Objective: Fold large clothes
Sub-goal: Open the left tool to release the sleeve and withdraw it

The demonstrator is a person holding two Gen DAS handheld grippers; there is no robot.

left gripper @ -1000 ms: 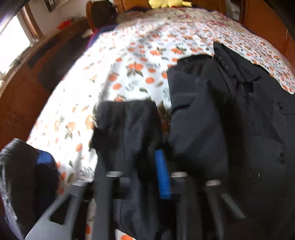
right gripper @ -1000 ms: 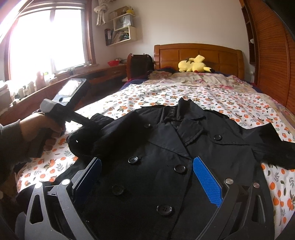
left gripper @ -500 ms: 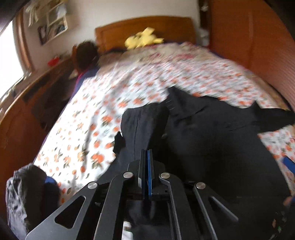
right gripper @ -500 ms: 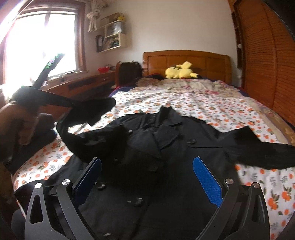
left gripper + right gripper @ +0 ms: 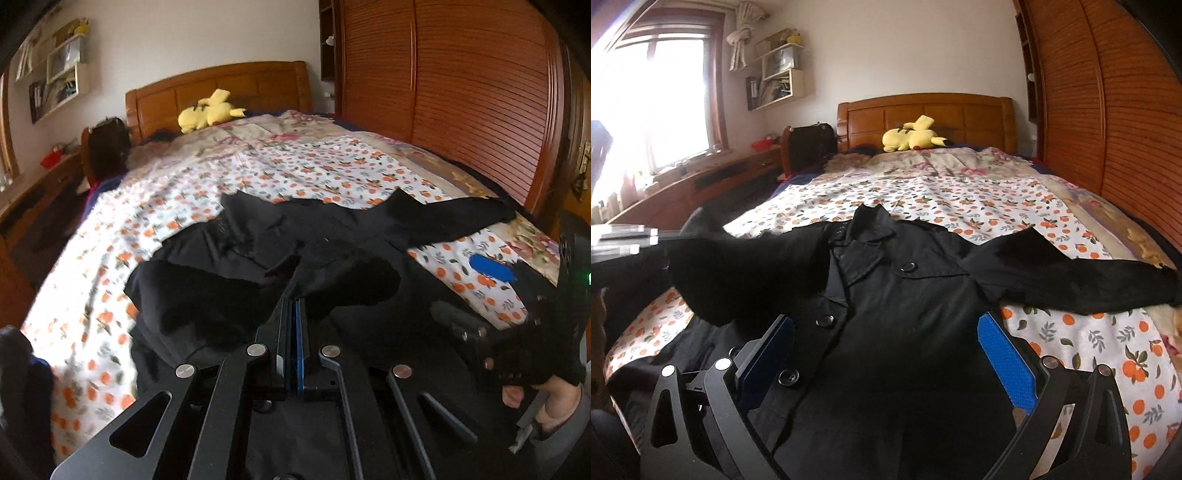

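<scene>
The bed [image 5: 960,192] fills both views, covered by an orange-print sheet [image 5: 1108,350]. Its near edge is cut off by the lower frame border in each view. Open sheet extends from the coat's collar to the wooden headboard [image 5: 923,114], and a narrower strip lies bare along the window side.

The black coat [image 5: 886,332] lies front-up across the near half of the bed, buttons showing. Its hem is hidden behind the tong frames. One sleeve [image 5: 1071,280] lies stretched flat toward the louvred wardrobe [image 5: 1108,110], ending near the bed edge. The other sleeve [image 5: 746,273] is raised off the sheet and held over the coat's chest.

The left tongs [image 5: 294,310] are pressed together on the cloth of the raised sleeve; the exact grip point is hidden by dark folds. The right tongs [image 5: 886,350] stand wide apart, low over the coat's front, holding nothing.

The left wrist view alone shows the right hand [image 5: 535,387] gripping its handle at the frame edge, with one blue pad [image 5: 491,268] over the sheet. The right wrist view alone shows the window [image 5: 657,99], a wall shelf [image 5: 779,74] and the long desk [image 5: 701,184] below it; the left tool appears there only as a dark blurred shape at the left border.

A yellow plush toy [image 5: 912,138] rests against the headboard, well apart from the coat.
</scene>
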